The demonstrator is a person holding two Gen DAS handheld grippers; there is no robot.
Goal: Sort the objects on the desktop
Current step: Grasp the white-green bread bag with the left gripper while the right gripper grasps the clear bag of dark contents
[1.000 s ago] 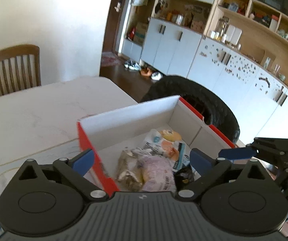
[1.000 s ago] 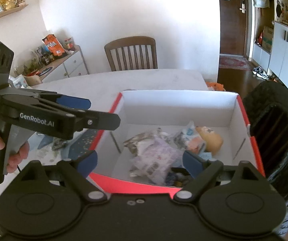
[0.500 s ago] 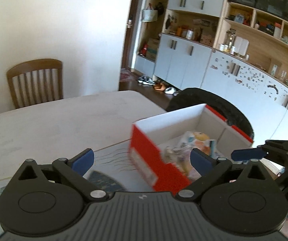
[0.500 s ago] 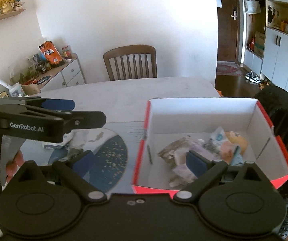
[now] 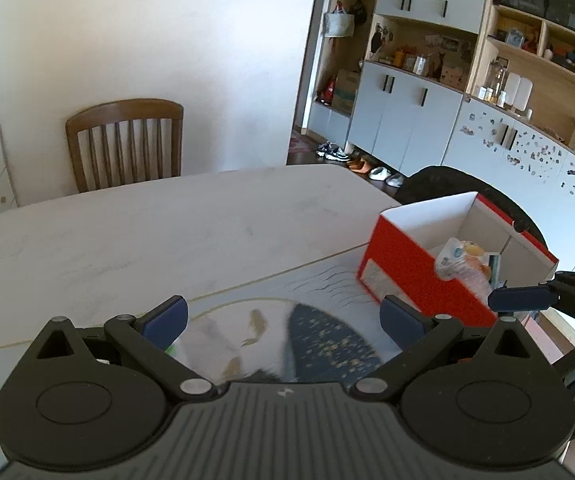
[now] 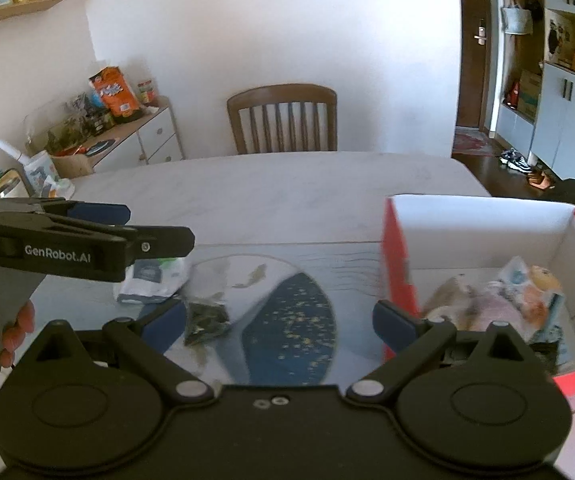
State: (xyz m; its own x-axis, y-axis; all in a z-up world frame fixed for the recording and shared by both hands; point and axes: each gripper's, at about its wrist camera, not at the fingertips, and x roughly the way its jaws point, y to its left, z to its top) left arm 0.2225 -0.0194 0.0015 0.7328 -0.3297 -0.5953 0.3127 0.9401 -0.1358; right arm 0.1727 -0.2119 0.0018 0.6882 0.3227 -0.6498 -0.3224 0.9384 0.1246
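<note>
A red box (image 6: 397,256) with white inner walls stands on the right of the table, and several snack packets (image 6: 499,304) lie inside it. A small dark packet (image 6: 205,316) and a white-and-blue packet (image 6: 149,282) lie on the patterned mat (image 6: 291,320). My right gripper (image 6: 279,320) hangs open over the mat, left of the box, with nothing between its fingers. My left gripper (image 6: 155,226) is open and empty above the white-and-blue packet. In the left wrist view the left gripper (image 5: 283,316) is over the mat (image 5: 327,344), the box (image 5: 415,276) lies to its right, and the right gripper (image 5: 521,298) pokes in at the right edge.
A wooden chair (image 6: 283,120) stands at the table's far side. A low sideboard (image 6: 143,136) with snack bags is at the back left. A black rounded seat (image 5: 467,188) sits behind the box. A hand (image 6: 11,332) holds the left gripper's handle.
Both grippers have swung left, away from above the box and out over the mat. The box has slid from the middle to the right side of both views.
</note>
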